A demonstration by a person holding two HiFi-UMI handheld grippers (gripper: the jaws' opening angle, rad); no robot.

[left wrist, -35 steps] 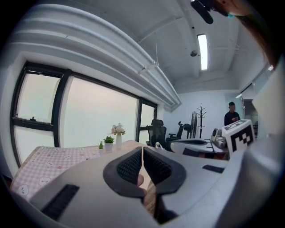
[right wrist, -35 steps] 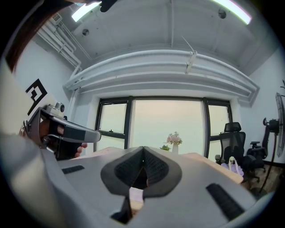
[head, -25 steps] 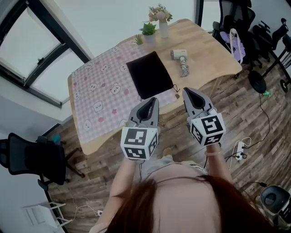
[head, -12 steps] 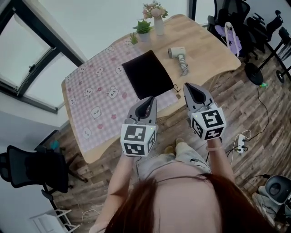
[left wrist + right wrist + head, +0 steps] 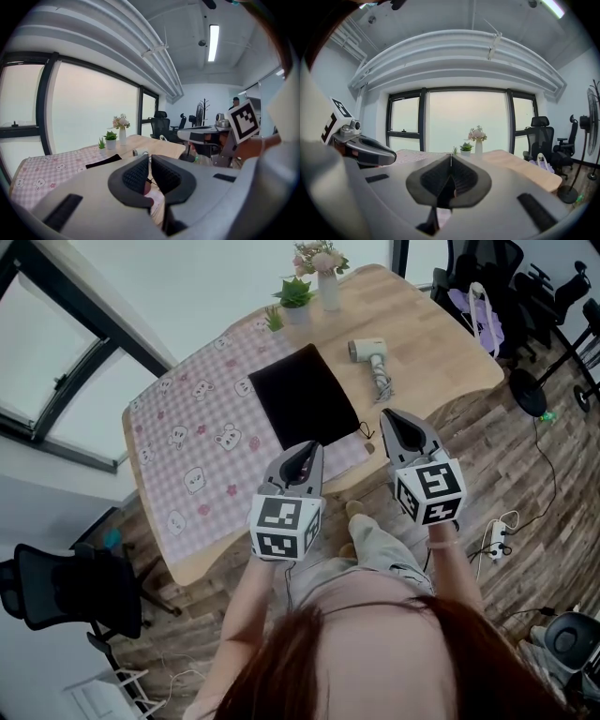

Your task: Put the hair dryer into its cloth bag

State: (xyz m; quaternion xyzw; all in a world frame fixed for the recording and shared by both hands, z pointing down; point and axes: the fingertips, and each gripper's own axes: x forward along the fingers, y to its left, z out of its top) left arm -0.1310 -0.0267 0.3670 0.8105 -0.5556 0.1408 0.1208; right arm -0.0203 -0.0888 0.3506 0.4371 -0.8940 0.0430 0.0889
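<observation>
Wooden worktop point(image 5: 441, 343) ahead of us is half covered by a pink checked cloth point(image 5: 187, 446). On it the black cloth bag point(image 5: 305, 395) lies flat, and the white hair dryer point(image 5: 368, 352) rests on bare wood near the bag's far right corner, not touching it. We hold the left gripper point(image 5: 309, 448) and right gripper point(image 5: 388, 418) by the worktop's near edge, both jaws clenched on nothing.

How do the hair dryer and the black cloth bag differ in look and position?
The hair dryer is pale and bulky; the cloth bag is black and flat. The hair dryer lies on bare wood, the cloth bag on the pink checked cloth. Both rest on the table, apart.
</observation>
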